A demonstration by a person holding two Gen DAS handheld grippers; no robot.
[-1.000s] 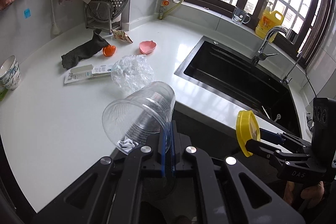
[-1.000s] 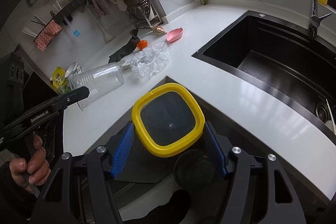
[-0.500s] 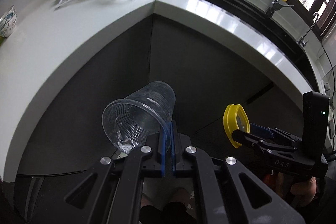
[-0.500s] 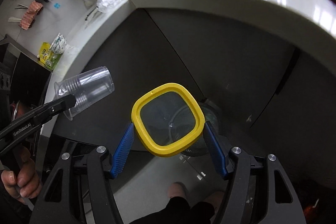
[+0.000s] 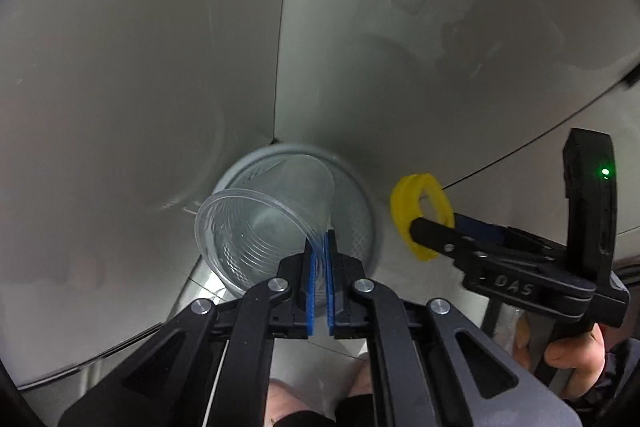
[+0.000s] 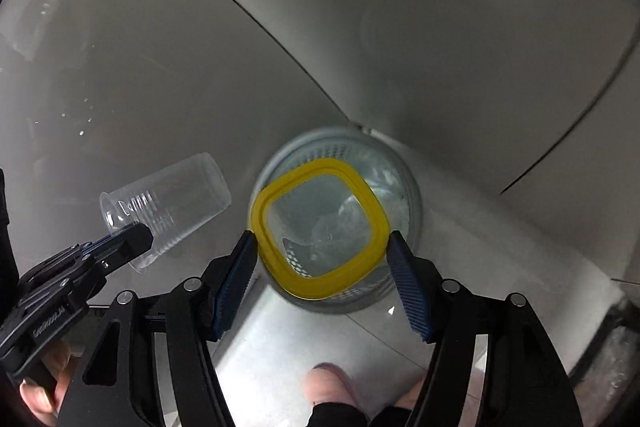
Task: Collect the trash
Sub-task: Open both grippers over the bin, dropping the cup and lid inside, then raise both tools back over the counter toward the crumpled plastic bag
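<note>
**Cup and lid held over the bin at the cabinet corner**

Grey cabinet doors (image 5: 160, 67) fill the background in both wrist views, meeting at an inside corner with a dark seam running down to the floor. At the foot of that corner stands a round, pale perforated trash bin (image 6: 400, 163), blurred in both views, with clear plastic already lying inside it.

From the left wrist view, the left gripper (image 5: 319, 253) has its blue pads pressed together on the rim of a clear plastic cup (image 5: 264, 219). The cup lies tilted, mouth toward the camera, directly in front of the bin's opening. In the right wrist view the same cup (image 6: 168, 203) sits to the left of the bin, just beside it.

The right gripper (image 6: 320, 251) has its jaws set wide, both blue pads touching opposite edges of a yellow-rimmed square lid (image 6: 320, 227) with a clear centre. The lid hangs over the bin's mouth, and the bin's contents show through it. In the left wrist view this lid (image 5: 422, 215) appears edge-on, to the right of the bin.

Pale floor tile (image 6: 280, 339) and the person's feet show near the bottom edge.
</note>
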